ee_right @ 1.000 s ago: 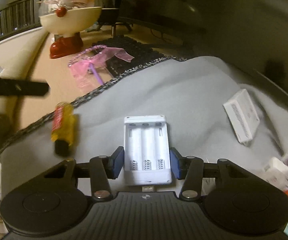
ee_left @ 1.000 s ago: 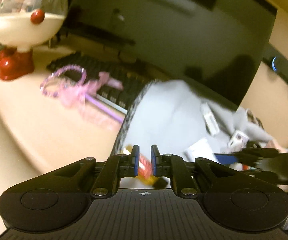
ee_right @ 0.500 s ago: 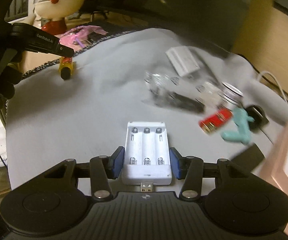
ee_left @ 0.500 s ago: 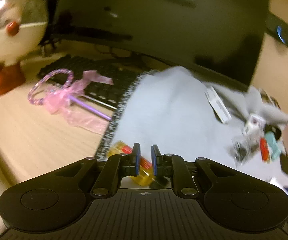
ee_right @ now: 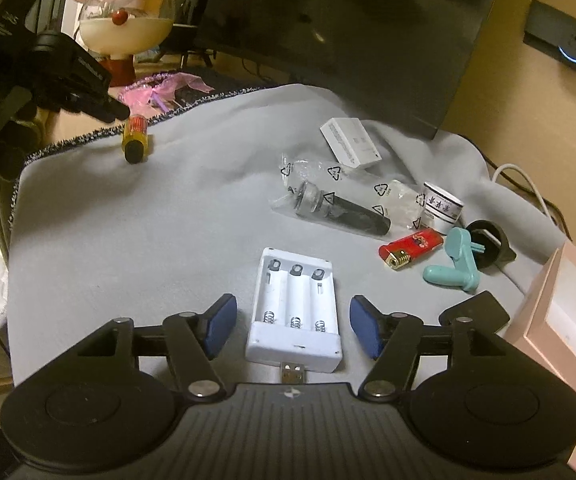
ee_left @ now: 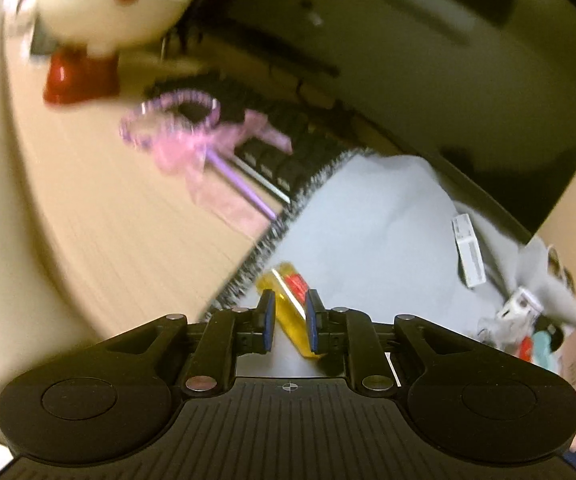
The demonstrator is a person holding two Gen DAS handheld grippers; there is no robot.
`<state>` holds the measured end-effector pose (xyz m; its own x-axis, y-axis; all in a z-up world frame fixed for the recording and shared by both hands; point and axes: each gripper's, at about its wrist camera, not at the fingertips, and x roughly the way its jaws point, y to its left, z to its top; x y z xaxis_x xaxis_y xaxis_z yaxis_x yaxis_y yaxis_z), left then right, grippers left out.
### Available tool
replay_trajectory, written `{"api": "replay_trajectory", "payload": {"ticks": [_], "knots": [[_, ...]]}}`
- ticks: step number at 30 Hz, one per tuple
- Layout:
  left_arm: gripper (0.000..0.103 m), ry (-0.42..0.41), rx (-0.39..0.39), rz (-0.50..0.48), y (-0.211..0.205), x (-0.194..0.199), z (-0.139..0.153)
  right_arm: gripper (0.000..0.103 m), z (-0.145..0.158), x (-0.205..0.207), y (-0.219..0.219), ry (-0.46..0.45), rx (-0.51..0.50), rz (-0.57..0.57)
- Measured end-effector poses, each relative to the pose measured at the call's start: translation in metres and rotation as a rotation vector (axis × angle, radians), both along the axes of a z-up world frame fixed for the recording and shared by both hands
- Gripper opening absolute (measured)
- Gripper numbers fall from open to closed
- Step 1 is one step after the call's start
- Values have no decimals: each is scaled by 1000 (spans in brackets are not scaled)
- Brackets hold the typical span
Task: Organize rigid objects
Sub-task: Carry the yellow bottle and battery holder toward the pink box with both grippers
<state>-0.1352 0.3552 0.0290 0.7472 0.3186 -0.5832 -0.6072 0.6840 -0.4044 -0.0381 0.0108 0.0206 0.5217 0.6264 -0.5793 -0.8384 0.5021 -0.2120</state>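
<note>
The right claw [ee_right: 292, 326] stands spread, its pads clear of the white battery holder [ee_right: 295, 312] lying flat on the grey cloth [ee_right: 128, 240] between them. The left claw [ee_left: 290, 320] is nearly pressed together around the yellow bottle [ee_left: 292, 308] at the cloth's fringed edge; whether it truly pinches it I cannot tell. A skewed squeeze might roll that bottle off onto the counter [ee_left: 68, 220]

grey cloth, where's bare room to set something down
The grey cloth lies bare on the left, between the yellow bottle at the far edge and the battery case in front. A smaller bare strip runs from the bottle to the white box. The right side is crowded: bagged tool, lighter, teal crank, tape roll.
</note>
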Motion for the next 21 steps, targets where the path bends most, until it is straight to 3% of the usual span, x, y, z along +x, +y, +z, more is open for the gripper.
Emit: {"api": "replay_trajectory", "payload": {"ticks": [2,8,11,13,19,21], "knots": [[26,-3,-5,-10,-1,11,-3,63,0,0,-2,6,9,0],[45,88,91,-69,-15,54,-15,63,0,0,-5,16,36,8],[45,141,236,-108,-30,68,-18,63,0,2,-6,29,41,4],[45,156,283,-114,-36,71,-20,63,0,5,-6,45,44,-4],[43,141,264,-122,-43,61,-22,63,-3,28,-8,176,64,-54],[37,116,274,-145,-43,56,-23,63,-4,35,-9,211,75,-64]]}}
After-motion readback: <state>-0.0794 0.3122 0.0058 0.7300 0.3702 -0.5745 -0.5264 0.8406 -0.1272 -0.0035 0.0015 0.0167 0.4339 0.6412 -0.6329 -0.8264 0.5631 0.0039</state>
